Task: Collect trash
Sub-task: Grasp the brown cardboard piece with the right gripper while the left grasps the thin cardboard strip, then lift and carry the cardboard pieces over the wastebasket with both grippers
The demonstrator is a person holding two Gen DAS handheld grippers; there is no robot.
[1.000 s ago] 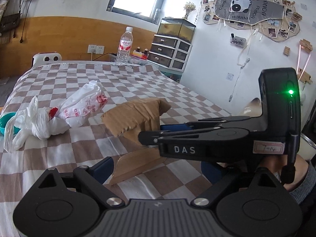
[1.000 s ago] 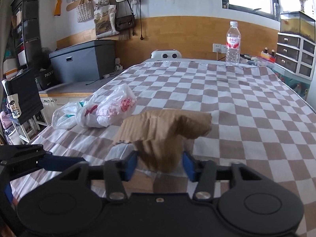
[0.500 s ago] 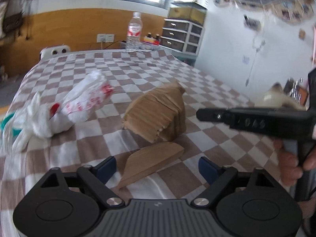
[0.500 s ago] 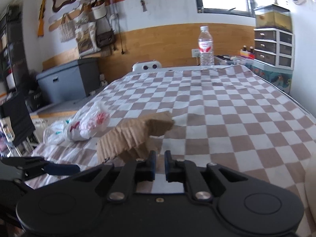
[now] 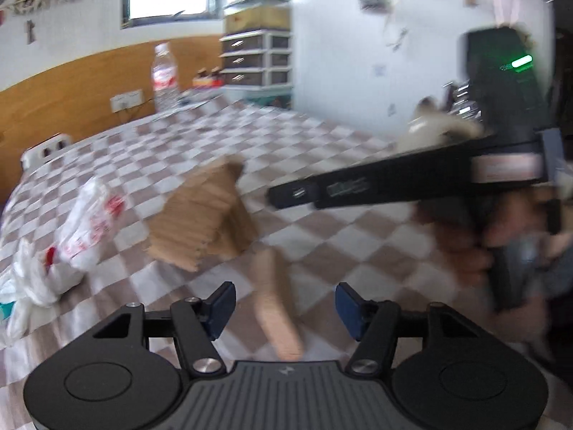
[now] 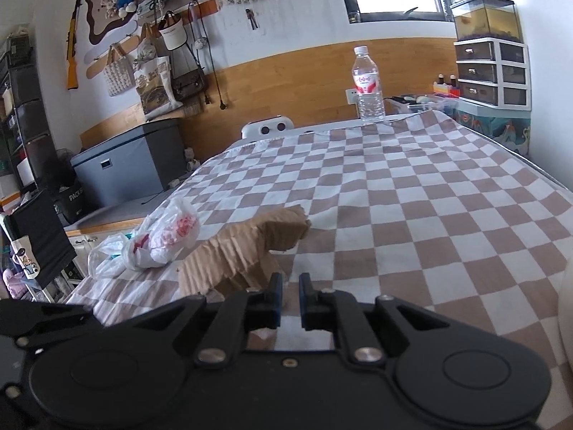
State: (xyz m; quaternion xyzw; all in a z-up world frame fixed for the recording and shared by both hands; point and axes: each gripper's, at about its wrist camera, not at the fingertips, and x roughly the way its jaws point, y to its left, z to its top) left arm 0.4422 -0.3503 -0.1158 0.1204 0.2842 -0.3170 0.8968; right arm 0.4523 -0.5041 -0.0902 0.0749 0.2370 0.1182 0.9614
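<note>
cardboard is your whole job at this moment, and it comes in two pieces on the checkered bed (image 6: pixel 447 215). the crumpled corrugated cardboard piece (image 5: pixel 204 222) sits humped up near the middle of the bed, and a flat cardboard strip (image 5: pixel 275 308) lies just in front of it, running lengthwise toward you between your left tongs (image 5: pixel 284 308).

your left tongs are closing, with the strip between the blue pads (image 5: pixel 224 302) but with a gap visible on both sides, so nothing is gripped yet. your right tongs (image 6: pixel 288 297) are shut, and only a narrow slit shows between the pads; i see nothing held in them. they sit just beside the near edge of the crumpled piece.

expect both pieces to be light and fairly stiff, and dry enough not to slip. the strip should hold its shape if you pinch it across its narrow width near the close end; taken too near the tip, it may pivot and droop. the crumpled piece is springy and bulky, so bite a folded ridge or torn edge rather than the broad face, which will likely crush and slide out.

the white plastic bag (image 6: pixel 161 240) with red print lies at the bed's left edge, soft and shapeless; gather it at a bunched part.
</note>
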